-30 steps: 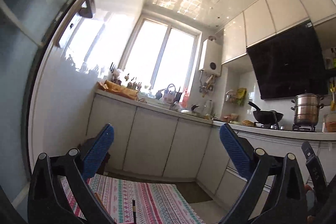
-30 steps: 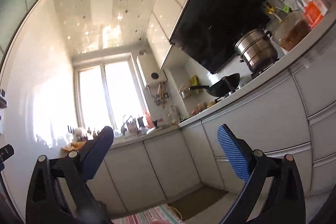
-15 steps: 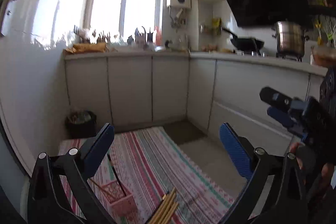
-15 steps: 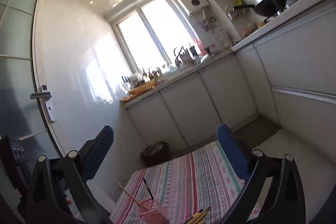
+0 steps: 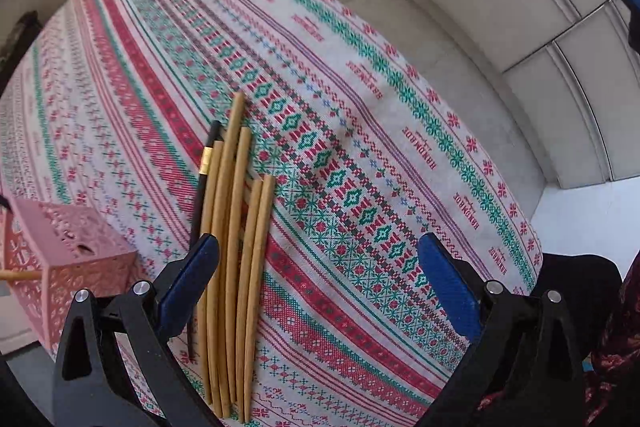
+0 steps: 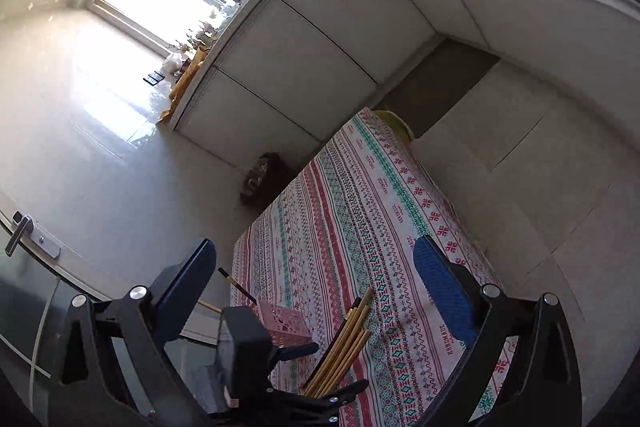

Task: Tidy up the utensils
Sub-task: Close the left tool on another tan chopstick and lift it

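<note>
Chopsticks point(image 5: 234, 247): a bundle of wooden sticks plus one black stick point(image 5: 201, 203) with a gold band, lying side by side on the patterned cloth point(image 5: 360, 131), their near ends toward you. Holder point(image 5: 60, 259): a pink perforated box just left of the bundle, apart from it, with two sticks already leaning out of it in the right wrist view. Left gripper point(image 5: 318, 279): jaws wide and empty, low over the cloth, its left pad point(image 5: 188, 287) over the black stick's side of the bundle and the rest of its gap over bare cloth to the right. Right gripper point(image 6: 314, 287): jaws wide and empty, held higher and farther back, looking down on the left tool, the holder and the bundle. Likely step: the first pick. Shift your left gripper leftward so that a single stick sits between the pads, close near its middle so it does not tip, and lift clear of its neighbours before you swing to the holder
</note>
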Available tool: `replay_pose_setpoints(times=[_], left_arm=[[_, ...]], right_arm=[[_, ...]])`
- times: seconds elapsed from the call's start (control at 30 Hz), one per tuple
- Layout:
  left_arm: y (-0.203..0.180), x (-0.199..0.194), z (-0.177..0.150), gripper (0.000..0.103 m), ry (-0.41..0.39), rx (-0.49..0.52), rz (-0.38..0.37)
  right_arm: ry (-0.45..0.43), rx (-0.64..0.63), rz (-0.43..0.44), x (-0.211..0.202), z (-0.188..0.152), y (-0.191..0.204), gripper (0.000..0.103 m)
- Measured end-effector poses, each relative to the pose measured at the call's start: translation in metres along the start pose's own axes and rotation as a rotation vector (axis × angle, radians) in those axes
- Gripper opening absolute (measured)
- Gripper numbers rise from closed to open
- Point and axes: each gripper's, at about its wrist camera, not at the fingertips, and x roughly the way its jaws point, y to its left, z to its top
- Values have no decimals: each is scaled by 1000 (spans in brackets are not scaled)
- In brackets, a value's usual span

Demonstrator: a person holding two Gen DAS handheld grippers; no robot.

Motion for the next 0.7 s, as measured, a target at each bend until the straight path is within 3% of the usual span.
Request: replay_pose_setpoints(times=[0.17,0.3,0.5,0.7], left_arm=[[10,22,17,83,71,-27,-47],[9,34,20,62,106,0,-59],[8,53,22,56,113,-11,-38],[9,32,7,56,73,9,-23]], right_arm=[[16,32,-7,2,4,-13,96],[23,37,-22,2,7,-17,96],[26,49,-26,-2,8,-22,96],[38,52,-30,-1,8,-21,96]])
